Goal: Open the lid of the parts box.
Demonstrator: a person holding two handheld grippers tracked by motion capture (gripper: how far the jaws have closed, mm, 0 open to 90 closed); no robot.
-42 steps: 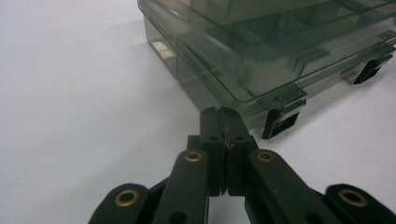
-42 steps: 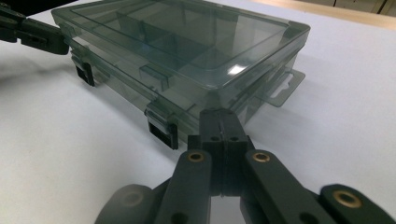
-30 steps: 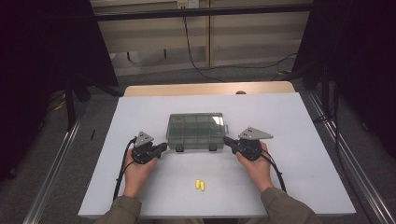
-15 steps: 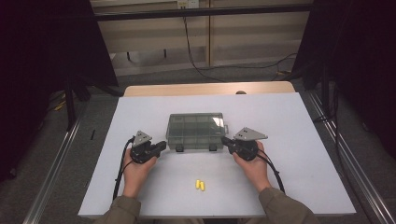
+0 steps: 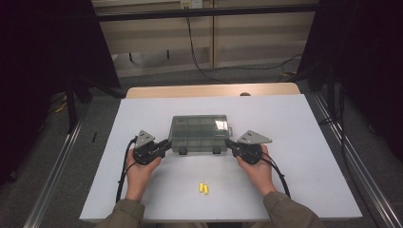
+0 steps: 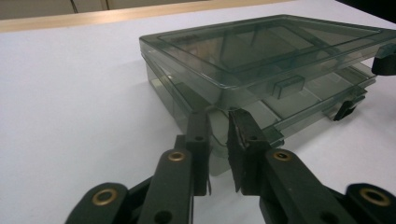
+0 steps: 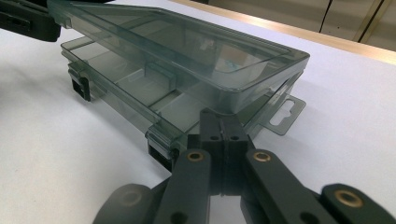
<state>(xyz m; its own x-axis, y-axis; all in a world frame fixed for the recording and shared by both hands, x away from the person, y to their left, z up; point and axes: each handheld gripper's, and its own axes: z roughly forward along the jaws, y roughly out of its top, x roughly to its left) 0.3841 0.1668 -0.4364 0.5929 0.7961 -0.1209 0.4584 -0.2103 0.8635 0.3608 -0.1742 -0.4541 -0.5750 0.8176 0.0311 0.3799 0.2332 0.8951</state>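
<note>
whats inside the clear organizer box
Through the tinted lid of the organizer box only divider walls and bare compartments near the front edge show. Glare and tint hide the rear compartments, so those cannot be told.

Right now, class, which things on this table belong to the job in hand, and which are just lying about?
In the job:
- clear compartment box, lid slightly raised
- left gripper, jaws just opening at the box's corner
- right gripper, shut at the box's other corner

Lying about:
- two small yellow pieces on the table
</note>
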